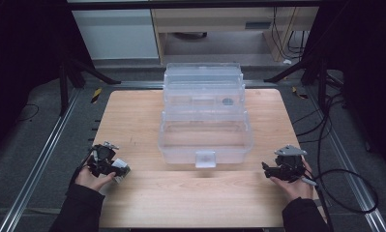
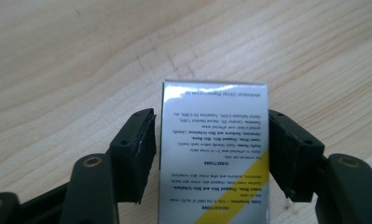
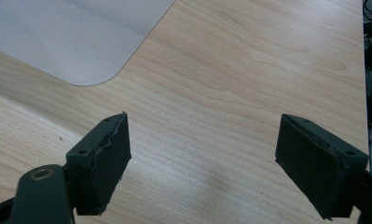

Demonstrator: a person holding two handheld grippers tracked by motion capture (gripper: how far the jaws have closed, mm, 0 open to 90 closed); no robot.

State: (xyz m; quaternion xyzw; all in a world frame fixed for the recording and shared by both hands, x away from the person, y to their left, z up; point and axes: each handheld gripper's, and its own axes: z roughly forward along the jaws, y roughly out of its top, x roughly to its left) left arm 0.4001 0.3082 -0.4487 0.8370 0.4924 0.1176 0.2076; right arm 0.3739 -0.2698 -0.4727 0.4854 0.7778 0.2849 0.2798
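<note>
The left gripper [image 1: 114, 168], at eight o'clock on the worktop [image 1: 147, 121], straddles a small printed box [image 2: 215, 154] with jaws spread, not pinching. Next, probably: close and carry it to the clear tiered case [image 1: 205, 116]. The right gripper [image 1: 270, 170] idles at four o'clock, jaws wide.

Dark sleeves, and each black hand-held gripper [image 1: 114, 167] [image 1: 267, 170] has brass-coloured pivot screws and a trailing cable.

left gripper [image 1: 114, 169]: fingers spread, low over table | right gripper [image 1: 273, 170]: fingers wide apart
</note>
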